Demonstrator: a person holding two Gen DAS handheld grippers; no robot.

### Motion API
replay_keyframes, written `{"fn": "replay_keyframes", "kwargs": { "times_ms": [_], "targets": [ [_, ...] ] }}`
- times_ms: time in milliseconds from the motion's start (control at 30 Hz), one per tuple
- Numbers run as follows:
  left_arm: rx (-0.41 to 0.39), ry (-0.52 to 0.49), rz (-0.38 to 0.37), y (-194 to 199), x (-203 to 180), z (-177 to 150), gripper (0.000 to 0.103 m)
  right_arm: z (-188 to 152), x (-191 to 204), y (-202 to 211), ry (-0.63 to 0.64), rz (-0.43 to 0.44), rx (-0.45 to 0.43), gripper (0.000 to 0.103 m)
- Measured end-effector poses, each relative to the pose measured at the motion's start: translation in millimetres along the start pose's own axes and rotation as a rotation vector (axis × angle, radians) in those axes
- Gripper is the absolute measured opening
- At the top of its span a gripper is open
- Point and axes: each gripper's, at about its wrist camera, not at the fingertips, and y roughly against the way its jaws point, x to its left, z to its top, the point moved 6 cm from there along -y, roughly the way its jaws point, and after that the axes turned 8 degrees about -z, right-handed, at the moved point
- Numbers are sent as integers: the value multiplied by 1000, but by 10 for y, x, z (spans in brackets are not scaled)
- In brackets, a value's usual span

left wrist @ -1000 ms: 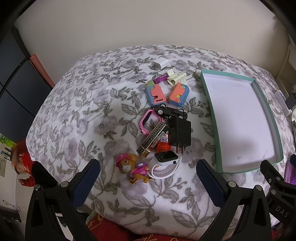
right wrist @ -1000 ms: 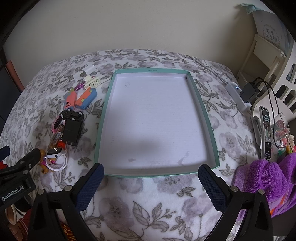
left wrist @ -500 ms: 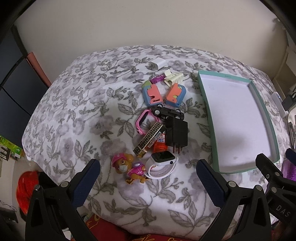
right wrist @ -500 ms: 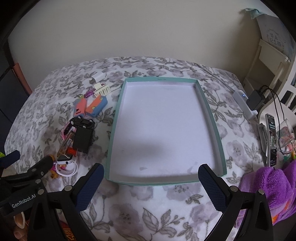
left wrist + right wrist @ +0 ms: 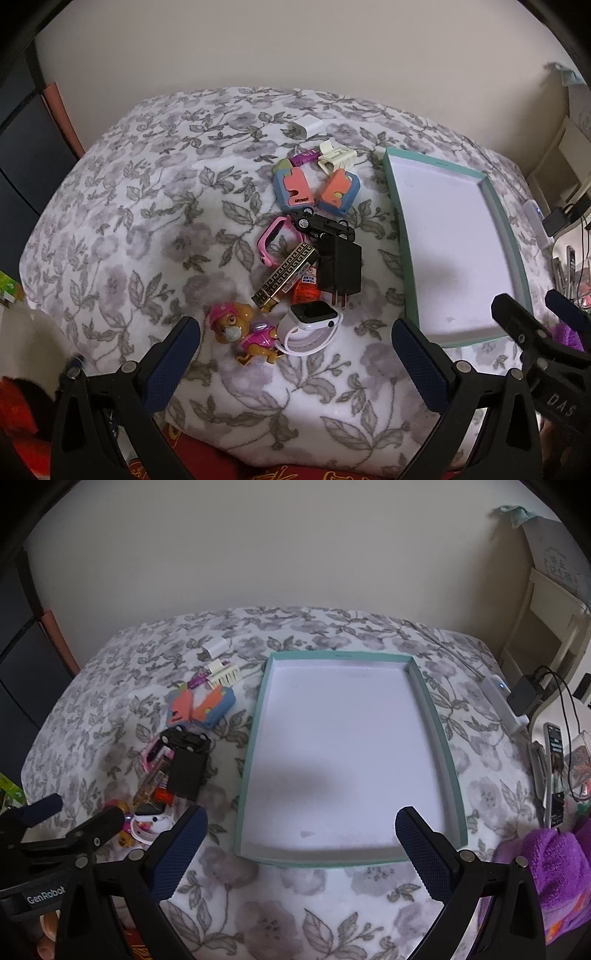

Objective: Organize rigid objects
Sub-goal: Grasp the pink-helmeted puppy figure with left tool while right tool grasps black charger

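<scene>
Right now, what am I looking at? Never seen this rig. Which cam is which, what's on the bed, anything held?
No robot here: a person holds a two-finger gripper in each hand, each with a fisheye camera looking along its fingers. In the left camera view, the left gripper hangs open over a pile of small things: a puppy figure, a white smartwatch, a black charger and a toy car. In the right camera view, the right gripper hangs open over an empty teal tray. Nothing is held.
</scene>
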Motion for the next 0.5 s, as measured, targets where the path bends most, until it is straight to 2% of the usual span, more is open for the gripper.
{"fn": "replay_keyframes", "kwargs": {
  "times_ms": [267, 500],
  "targets": [
    [-31, -3, 58, -32, 317, 138, 103, 166, 204, -15, 24, 56, -8, 102],
    [-4, 37, 51, -202, 594, 201, 102, 278, 524, -173, 68, 112, 29, 94]
  ]
}}
